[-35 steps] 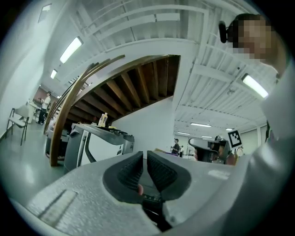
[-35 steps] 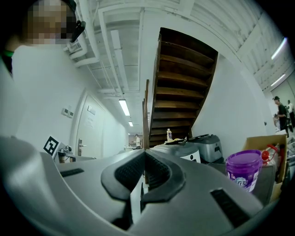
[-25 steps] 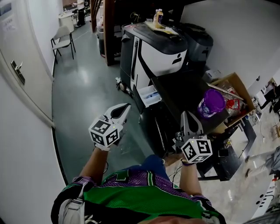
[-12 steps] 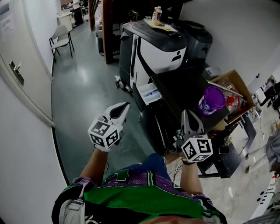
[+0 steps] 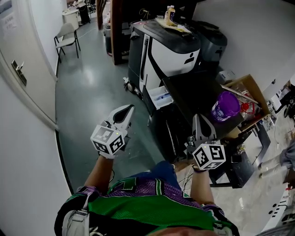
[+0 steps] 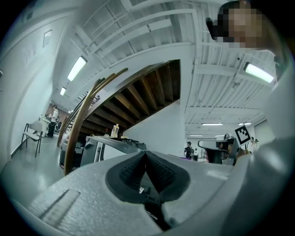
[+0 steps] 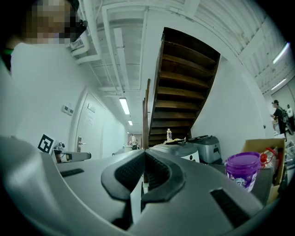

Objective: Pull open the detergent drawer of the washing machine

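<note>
The black washing machine (image 5: 196, 94) stands in front of me in the head view. Its white detergent drawer (image 5: 159, 97) sticks out of the front, toward the left. My left gripper (image 5: 129, 109) hangs in the air below and left of the drawer, apart from it, shut and empty. In the left gripper view the left gripper (image 6: 145, 154) has its jaws pressed together. My right gripper (image 5: 197, 118) is held over the machine's near corner, also shut with nothing in it. The right gripper (image 7: 144, 154) shows closed jaws in its own view too.
A purple tub (image 5: 224, 106) sits on the machine's top beside a cardboard box (image 5: 249, 92) of clutter. Behind stands a black-and-white machine (image 5: 170, 53) with bottles (image 5: 170, 14) on it. A door (image 5: 20, 73) and wall run along the left, and a chair (image 5: 67, 37) stands far left.
The head view has shifted slightly. My left gripper has tilted a touch; the right has kept still. Both stay shut and the drawer stays pulled out.
</note>
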Demonstrator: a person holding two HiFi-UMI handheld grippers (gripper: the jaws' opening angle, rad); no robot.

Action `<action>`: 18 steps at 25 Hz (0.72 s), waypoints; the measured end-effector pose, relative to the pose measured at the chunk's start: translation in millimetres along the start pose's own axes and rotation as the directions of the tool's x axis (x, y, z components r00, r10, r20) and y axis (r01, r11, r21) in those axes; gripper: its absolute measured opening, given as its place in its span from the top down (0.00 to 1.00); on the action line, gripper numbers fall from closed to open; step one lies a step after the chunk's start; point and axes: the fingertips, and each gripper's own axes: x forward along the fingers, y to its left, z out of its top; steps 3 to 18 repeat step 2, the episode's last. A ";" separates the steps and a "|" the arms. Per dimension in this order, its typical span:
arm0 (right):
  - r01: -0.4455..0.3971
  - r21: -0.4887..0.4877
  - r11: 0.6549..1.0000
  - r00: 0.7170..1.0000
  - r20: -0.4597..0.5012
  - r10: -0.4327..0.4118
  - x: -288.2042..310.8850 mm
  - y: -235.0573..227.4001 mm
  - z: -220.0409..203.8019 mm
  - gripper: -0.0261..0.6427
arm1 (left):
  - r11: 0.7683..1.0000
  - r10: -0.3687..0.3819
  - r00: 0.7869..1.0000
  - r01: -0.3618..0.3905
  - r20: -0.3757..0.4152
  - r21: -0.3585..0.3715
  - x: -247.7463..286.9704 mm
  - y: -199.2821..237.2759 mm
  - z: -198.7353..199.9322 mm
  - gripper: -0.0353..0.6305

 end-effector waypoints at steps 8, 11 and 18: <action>-0.001 0.000 1.000 1.000 -0.001 0.001 0.0 1.8 -0.8 0.96 | 1.000 0.003 1.000 -0.003 0.003 0.004 -3.0 2.5 1.2 0.92; -0.001 0.000 1.000 1.000 -0.001 0.001 0.0 1.8 -0.8 0.96 | 1.000 0.003 1.000 -0.003 0.003 0.004 -3.0 2.5 1.2 0.92; -0.001 0.000 1.000 1.000 -0.001 0.001 0.0 1.8 -0.8 0.96 | 1.000 0.003 1.000 -0.003 0.003 0.004 -3.0 2.5 1.2 0.92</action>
